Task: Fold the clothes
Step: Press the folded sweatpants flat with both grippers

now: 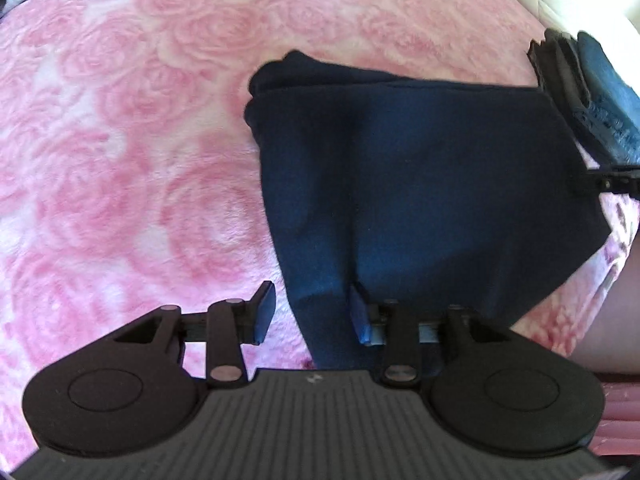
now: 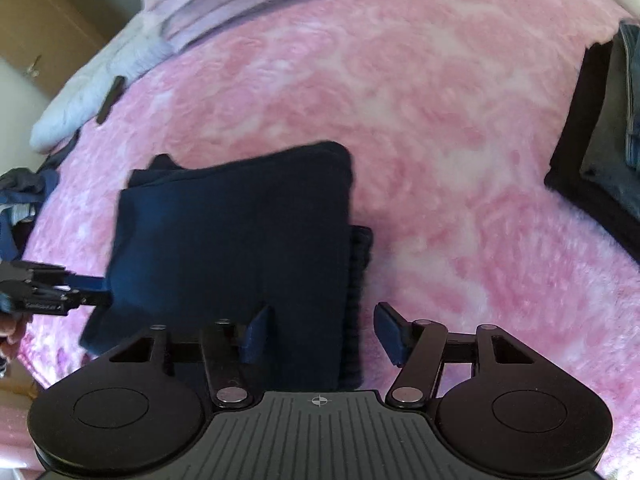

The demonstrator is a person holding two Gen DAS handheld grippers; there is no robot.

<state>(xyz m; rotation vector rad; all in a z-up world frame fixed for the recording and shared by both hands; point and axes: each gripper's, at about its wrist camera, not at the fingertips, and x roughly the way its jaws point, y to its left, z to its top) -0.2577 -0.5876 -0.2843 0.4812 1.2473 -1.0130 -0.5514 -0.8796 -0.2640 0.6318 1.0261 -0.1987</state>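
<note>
Your left gripper [image 1: 310, 312] is wide open. Its fingers stand on both sides of the near left corner of the navy garment [image 1: 420, 184], and they do not press it. Your right gripper [image 2: 324, 330] is wide open too. One finger is over the cloth and the other is over the blanket, so the near right edge of the garment [image 2: 232, 240] lies between them, not pinched.

The garment is folded into a thick rectangle and lies flat on the pink rose blanket [image 1: 120, 140], near the edge of the bed that is close to you. A ribbed dark part shows along its right side.

Farther to the right, well apart from the garment, there is a stack of folded dark clothes [image 2: 600, 152]. At the far side of the bed you see a light quilt [image 2: 100, 92], and beyond it a wooden cabinet [image 2: 48, 20].
</note>
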